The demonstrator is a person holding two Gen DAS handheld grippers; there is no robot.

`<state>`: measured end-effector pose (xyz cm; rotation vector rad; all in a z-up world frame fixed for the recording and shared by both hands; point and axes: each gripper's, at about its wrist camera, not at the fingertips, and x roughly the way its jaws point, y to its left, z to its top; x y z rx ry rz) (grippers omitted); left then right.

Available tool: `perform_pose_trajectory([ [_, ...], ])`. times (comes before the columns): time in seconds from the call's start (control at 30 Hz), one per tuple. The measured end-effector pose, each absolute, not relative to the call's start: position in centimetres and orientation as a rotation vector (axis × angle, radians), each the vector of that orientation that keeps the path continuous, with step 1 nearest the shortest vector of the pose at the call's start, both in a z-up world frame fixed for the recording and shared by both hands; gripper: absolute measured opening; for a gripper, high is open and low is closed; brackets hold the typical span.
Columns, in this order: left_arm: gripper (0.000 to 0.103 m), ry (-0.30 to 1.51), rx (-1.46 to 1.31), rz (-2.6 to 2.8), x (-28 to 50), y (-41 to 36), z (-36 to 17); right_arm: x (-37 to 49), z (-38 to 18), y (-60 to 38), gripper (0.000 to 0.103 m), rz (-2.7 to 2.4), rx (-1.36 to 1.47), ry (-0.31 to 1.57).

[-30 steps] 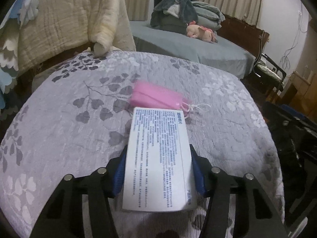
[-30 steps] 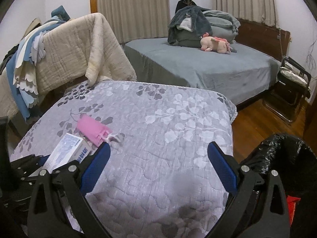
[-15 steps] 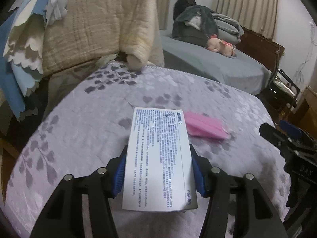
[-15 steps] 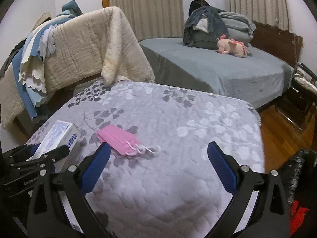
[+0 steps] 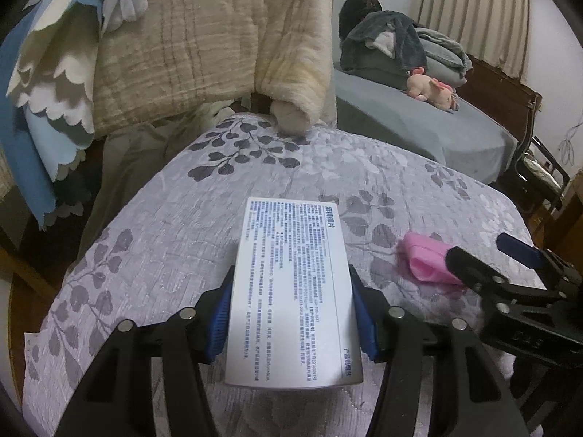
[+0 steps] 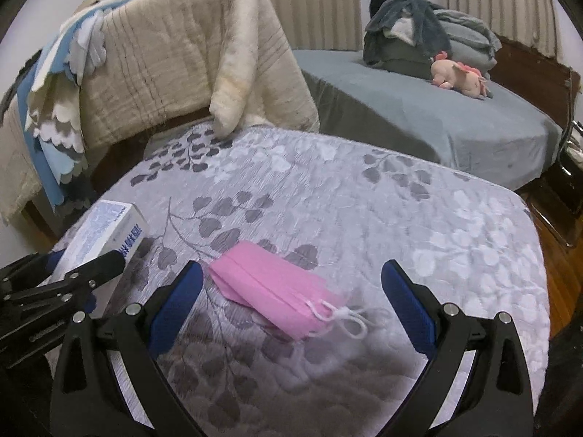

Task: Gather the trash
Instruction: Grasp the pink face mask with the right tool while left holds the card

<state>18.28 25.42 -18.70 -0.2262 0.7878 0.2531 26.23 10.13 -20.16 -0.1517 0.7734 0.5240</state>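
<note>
My left gripper [image 5: 291, 284] is shut on a white printed box [image 5: 291, 284], its blue pads pressed against both long sides. The same box [image 6: 105, 233] shows at the left edge of the right wrist view. A pink face mask [image 6: 277, 291] with white ear loops lies flat on the grey floral quilt [image 6: 364, 211]. My right gripper [image 6: 291, 284] stands open just above the mask, one finger on each side of it, not touching it. In the left wrist view the mask [image 5: 426, 262] lies to the right, partly behind the right gripper [image 5: 488, 255].
A beige blanket [image 6: 175, 62] and blue-white cloths hang over the frame at the back left. A grey bed [image 6: 437, 116] with piled bedding and a pink plush toy [image 6: 459, 74] stands behind. Wooden floor and a chair [image 5: 539, 167] lie to the right.
Both hands have swung left across the quilt. The right gripper has come over the pink mask, which now lies between its fingers. The black bag has left the right wrist view.
</note>
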Motion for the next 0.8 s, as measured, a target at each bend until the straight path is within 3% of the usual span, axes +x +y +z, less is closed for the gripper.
perform_pose_trajectory([
  [0.27, 0.056, 0.799, -0.241, 0.253, 18.3, 26.2, -19.1, 27.4, -21.5, 11.8, 0.092, 0.543, -0.163, 0.837],
  [0.33, 0.056, 0.800, -0.240, 0.252, 18.3, 26.3, -19.2, 27.2, -21.6, 12.0, 0.077, 0.562, -0.170, 0.844],
  [0.4, 0.056, 0.803, -0.242, 0.252, 18.3, 26.4, -19.2, 27.1, -21.7, 12.1, 0.072, 0.574, -0.176, 0.852],
  [0.57, 0.056, 0.803, -0.244, 0.249, 18.3, 26.3, -19.2, 26.6, -21.8, 12.3, 0.043, 0.608, -0.180, 0.874],
  [0.6, 0.056, 0.802, -0.244, 0.248, 18.3, 26.2, -19.2, 26.6, -21.9, 12.2, 0.030, 0.617, -0.181, 0.881],
  [0.8, 0.056, 0.797, -0.243, 0.237, 18.1, 25.5, -18.8, 26.0, -21.3, 11.7, 0.020, 0.645, -0.171, 0.874],
])
